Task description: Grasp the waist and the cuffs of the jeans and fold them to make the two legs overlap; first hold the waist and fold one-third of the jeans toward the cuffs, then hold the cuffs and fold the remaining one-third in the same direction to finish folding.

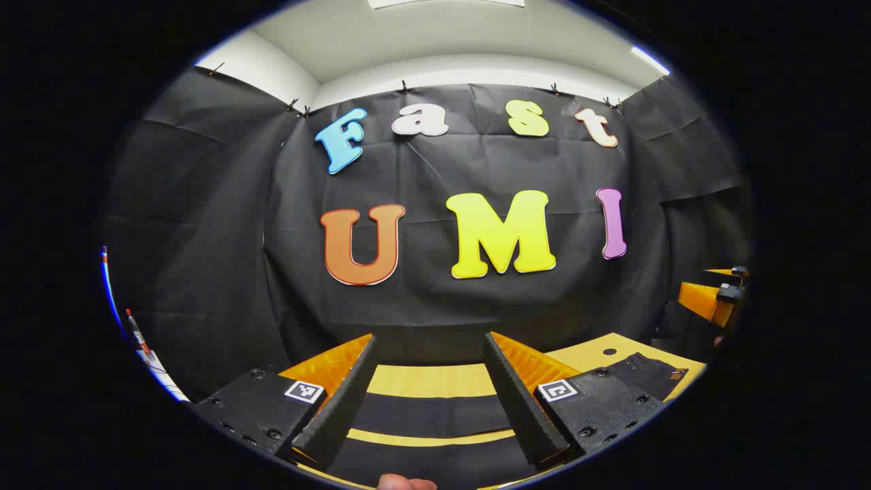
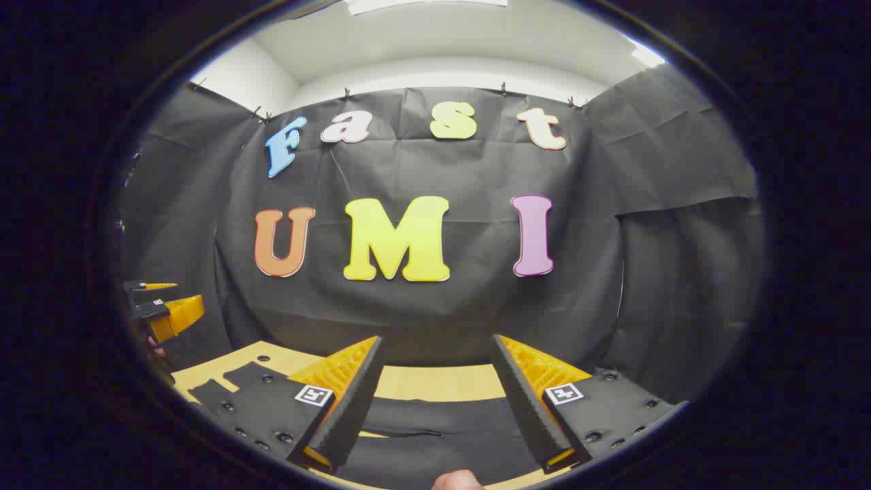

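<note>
Table [image 1: 435,381] of pale wood underneath, spanning the near part of both views below the black booth wall. Jeans [image 1: 422,415] spread flat across it, dark, nearly black; in the left gripper view two dark bands with strips of bare wood between, likely the two legs lying side by side and not yet overlapped. Waist end with a small tan patch [image 1: 677,373] off at the far right of that view. In the right gripper view, more dark denim [image 2: 435,429] below and ahead, with further pieces [image 2: 235,381] off at the left.

Judged as the very start: first step, gripping waist and cuffs to lay one leg over the other, not yet begun. Calls next for a descent of both tools toward the cloth, one to the waist edge and one to the cuffs, each pinching an edge cleanly before the sideways fold.

Left gripper [image 1: 432,395] held above the table, jaws wide apart, nothing between them, denim visible through the gap but apart from the fingers. Right gripper [image 2: 435,398] likewise raised, jaws wide, empty, cloth lying below the gap and untouched. Other tool in orange and black seen farther off at each view's edge [image 1: 714,299] [image 2: 163,313]. Fingertip of the holding hand [image 1: 406,483] just at the bottom rim.
</note>
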Available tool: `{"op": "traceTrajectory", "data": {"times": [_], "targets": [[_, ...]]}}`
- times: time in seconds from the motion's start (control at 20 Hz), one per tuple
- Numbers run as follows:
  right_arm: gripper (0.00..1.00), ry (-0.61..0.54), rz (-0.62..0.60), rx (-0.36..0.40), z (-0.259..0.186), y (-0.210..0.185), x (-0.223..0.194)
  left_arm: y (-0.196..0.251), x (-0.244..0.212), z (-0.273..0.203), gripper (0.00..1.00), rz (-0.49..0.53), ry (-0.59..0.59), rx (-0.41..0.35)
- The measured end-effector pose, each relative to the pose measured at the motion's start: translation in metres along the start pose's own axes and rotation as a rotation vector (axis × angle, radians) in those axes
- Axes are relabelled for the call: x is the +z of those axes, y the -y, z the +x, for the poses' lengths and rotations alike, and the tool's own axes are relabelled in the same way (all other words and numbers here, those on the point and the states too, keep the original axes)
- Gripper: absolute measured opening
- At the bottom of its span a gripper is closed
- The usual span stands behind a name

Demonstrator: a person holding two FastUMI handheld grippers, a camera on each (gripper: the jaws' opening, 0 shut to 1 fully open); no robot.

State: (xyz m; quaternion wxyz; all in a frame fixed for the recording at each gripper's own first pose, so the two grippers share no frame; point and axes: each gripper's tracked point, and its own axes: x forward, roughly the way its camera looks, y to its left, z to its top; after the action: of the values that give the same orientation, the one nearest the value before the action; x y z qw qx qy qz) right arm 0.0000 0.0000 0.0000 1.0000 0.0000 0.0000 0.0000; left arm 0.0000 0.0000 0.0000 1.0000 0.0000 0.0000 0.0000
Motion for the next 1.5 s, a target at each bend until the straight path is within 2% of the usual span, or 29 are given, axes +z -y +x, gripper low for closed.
{"op": "traceTrajectory", "data": {"times": [0.25, 0.6, 1.1, 1.3, 1.5], "targets": [[0.94, -0.008, -0.026, -0.029, 0.012, -0.01, 0.007, -0.031, -0.014, 0.001, 0.98, -0.008, -0.041, 0.022], [0.94, -0.03, -0.031, -0.034, 0.027, -0.009, 0.0, -0.033, -0.024, 0.014, 0.98, -0.031, -0.061, 0.025], [0.94, -0.057, -0.006, -0.087, 0.037, 0.028, -0.009, -0.029, -0.04, 0.022, 0.98, -0.07, -0.118, 0.036], [0.94, -0.114, 0.092, -0.152, 0.039, 0.068, -0.025, -0.038, -0.055, 0.023, 0.98, -0.152, -0.166, 0.051], [0.94, -0.171, 0.169, -0.224, 0.041, 0.119, -0.042, -0.056, -0.088, 0.024, 0.98, -0.309, -0.254, 0.103]]}}
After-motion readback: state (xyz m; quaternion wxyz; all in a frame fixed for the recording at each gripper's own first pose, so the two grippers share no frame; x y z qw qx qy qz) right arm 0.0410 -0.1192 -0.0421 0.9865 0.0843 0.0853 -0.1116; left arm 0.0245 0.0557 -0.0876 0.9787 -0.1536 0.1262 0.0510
